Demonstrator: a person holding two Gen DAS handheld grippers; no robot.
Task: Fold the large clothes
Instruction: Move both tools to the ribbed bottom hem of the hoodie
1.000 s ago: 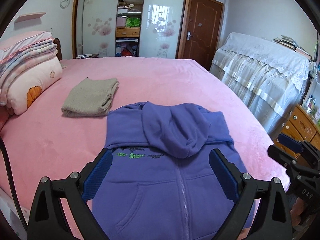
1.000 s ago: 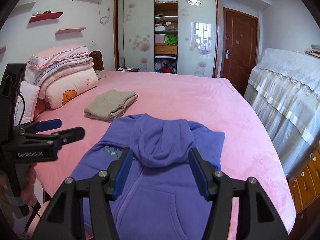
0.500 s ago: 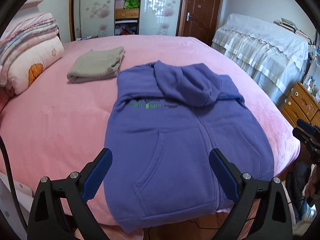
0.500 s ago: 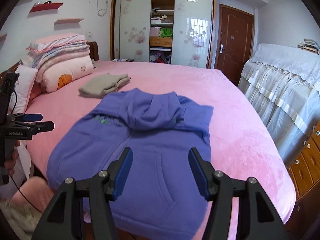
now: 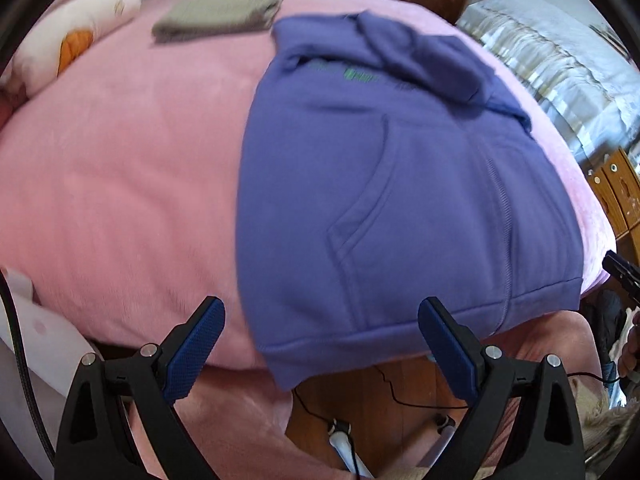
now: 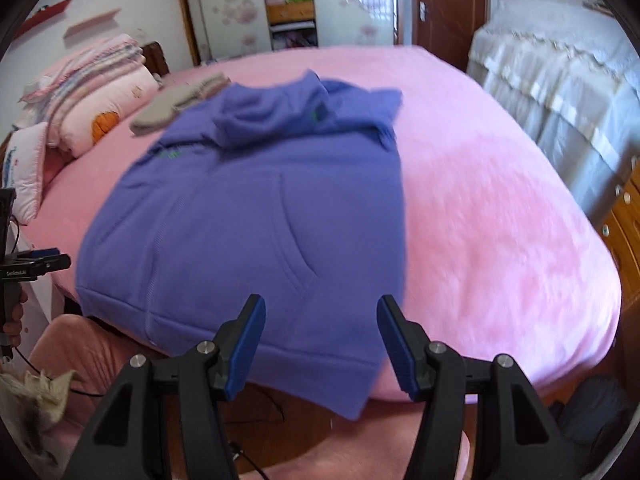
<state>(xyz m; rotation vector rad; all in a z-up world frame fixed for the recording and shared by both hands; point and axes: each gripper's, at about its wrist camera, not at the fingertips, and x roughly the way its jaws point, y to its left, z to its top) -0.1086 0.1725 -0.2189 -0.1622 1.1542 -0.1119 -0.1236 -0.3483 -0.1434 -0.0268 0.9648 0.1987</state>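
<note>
A purple zip hoodie [image 5: 400, 180] lies front up on the pink bed [image 5: 120, 160], hood at the far end. Its hem [image 5: 380, 332] hangs over the bed's near edge. My left gripper [image 5: 320, 312] is open, hovering just short of the hem's left corner with nothing between its blue pads [image 5: 196, 344]. In the right wrist view the hoodie [image 6: 248, 208] fills the middle. My right gripper [image 6: 320, 308] is open above the hem's right corner [image 6: 352, 396], not touching the cloth.
A folded grey-beige garment [image 5: 216, 14] lies beyond the hoodie on the left, beside stacked pillows [image 6: 100, 96]. Covered furniture [image 6: 560, 80] and a wooden dresser [image 5: 616, 192] stand to the right. Wooden floor with a cable [image 5: 400, 396] shows under the bed edge.
Both grippers have come down and tipped towards the hoodie's hem. The bed's near edge and the floor have come into view. Neither gripper's jaws have moved.
</note>
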